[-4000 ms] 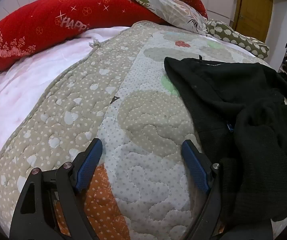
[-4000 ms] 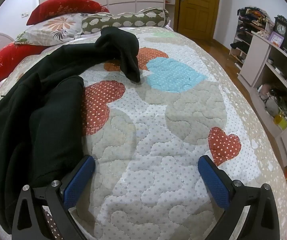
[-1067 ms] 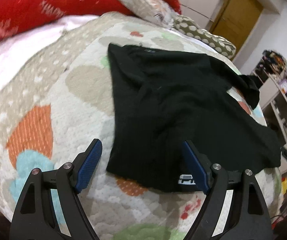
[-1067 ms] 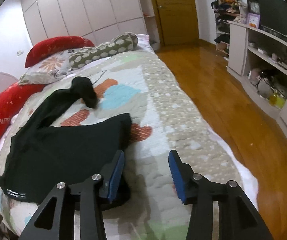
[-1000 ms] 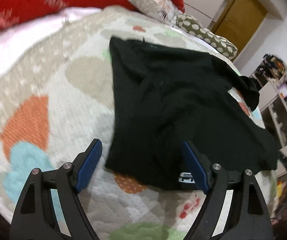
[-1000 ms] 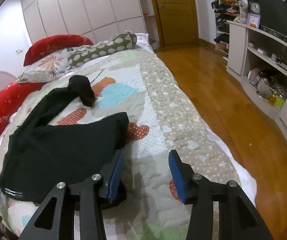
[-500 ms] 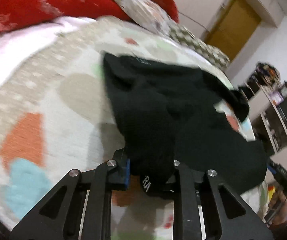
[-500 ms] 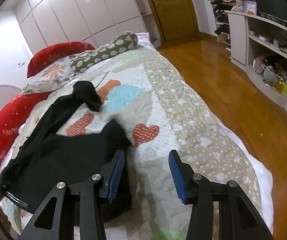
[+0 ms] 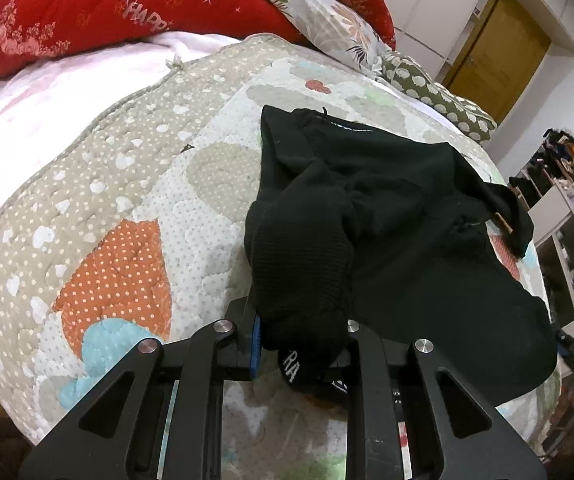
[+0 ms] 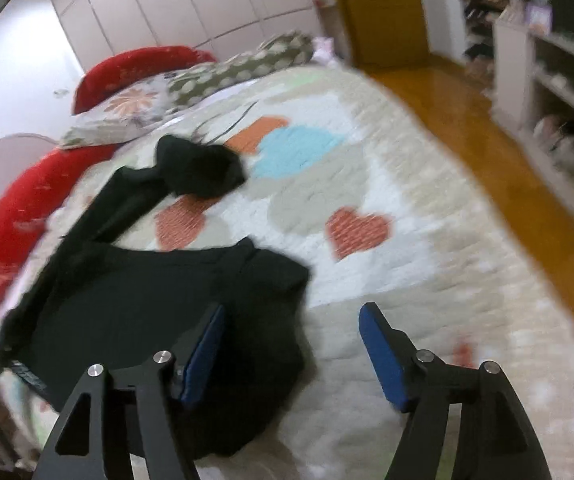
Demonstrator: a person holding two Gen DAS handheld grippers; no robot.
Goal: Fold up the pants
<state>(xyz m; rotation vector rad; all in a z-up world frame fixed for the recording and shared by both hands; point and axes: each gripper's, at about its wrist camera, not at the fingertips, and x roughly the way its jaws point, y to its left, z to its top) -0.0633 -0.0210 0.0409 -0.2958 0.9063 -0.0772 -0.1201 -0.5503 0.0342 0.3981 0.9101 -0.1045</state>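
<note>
My left gripper [image 9: 301, 346] has closed since a second ago: its jaws stood wide then, astride the near edge of the black pants [image 9: 387, 232]; now they pinch a bunched fold of that edge, the corner with the white lettering hanging just below the pads. The cloth rises from the quilt [image 9: 127, 208] into the jaws, so this corner is lifted, not merely pressed.

My right gripper [image 10: 291, 354] is spread and its jaws are opening. A lobe of the pants lies by the inner pad of the left finger, but nothing is pressed between the pads — quilt shows in the gap. This view is blurred, so I cannot tell whether that finger touches the cloth.

Judgement: one corner is secured, the other not yet. The fold itself has not begun; the garment lies rumpled across the middle of the bed, one leg trailing toward the pillows with its end curled over.

Surface: a soft quilted cover with hearts and dots — it gives under the cloth and may snag a dragged edge. Beyond it, a long red bolster [image 9: 87, 12], a floral pillow [image 9: 339, 24] and a spotted cushion [image 9: 439, 96] at the head. Room: a wooden door [image 9: 499, 60], polished wood floor [image 10: 487, 152], and cluttered shelving [image 10: 559, 120] along the wall.
</note>
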